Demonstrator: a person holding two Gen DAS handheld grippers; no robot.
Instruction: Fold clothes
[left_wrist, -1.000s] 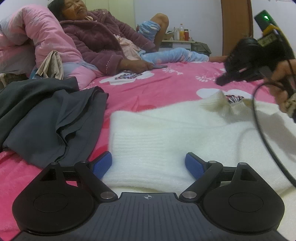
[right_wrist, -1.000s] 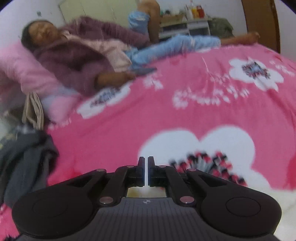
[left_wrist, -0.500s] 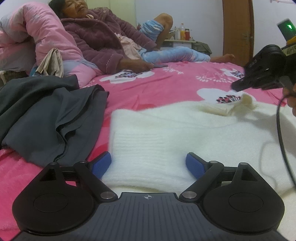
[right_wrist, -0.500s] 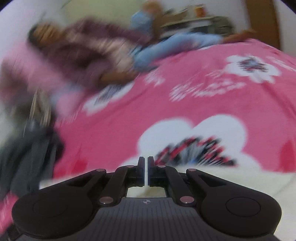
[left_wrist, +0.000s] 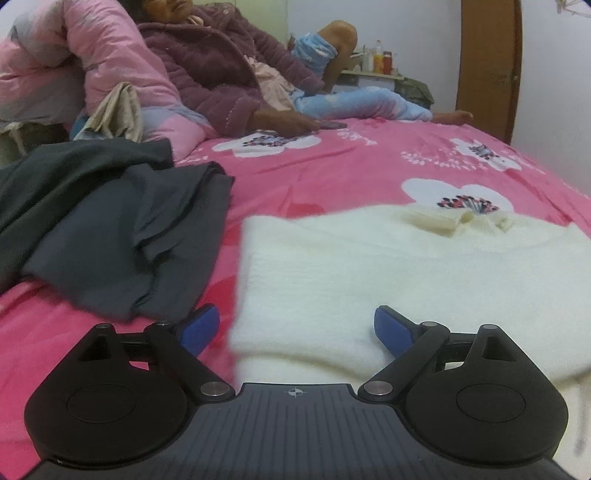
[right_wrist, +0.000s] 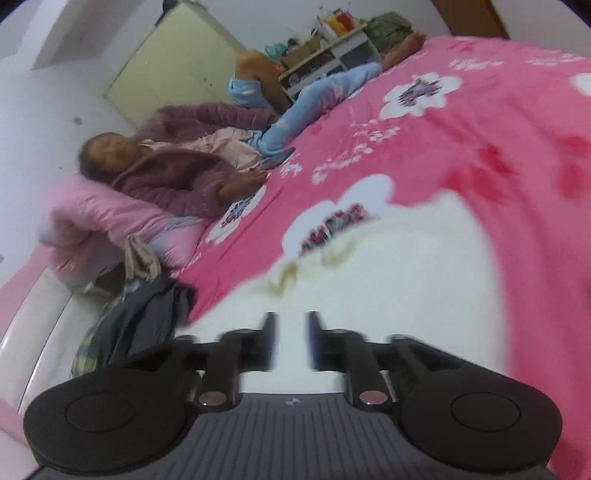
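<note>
A white knit sweater lies flat on the pink flowered bedspread. My left gripper is open and empty, low over the sweater's near left edge. In the right wrist view the sweater is blurred and fills the middle. My right gripper is above it, raised and tilted, its jaws a small gap apart with nothing between them. The sweater's folded collar rests at its far edge.
A pile of dark grey clothes lies left of the sweater, also in the right wrist view. A person in a purple robe reclines on pink pillows at the bed's far side. A wooden door stands at the back right.
My right gripper let go of the sweater's collar edge, opened slightly, lifted back and tilted, leaving the left wrist view. The collar now lies on the sweater. My left gripper stayed put.
</note>
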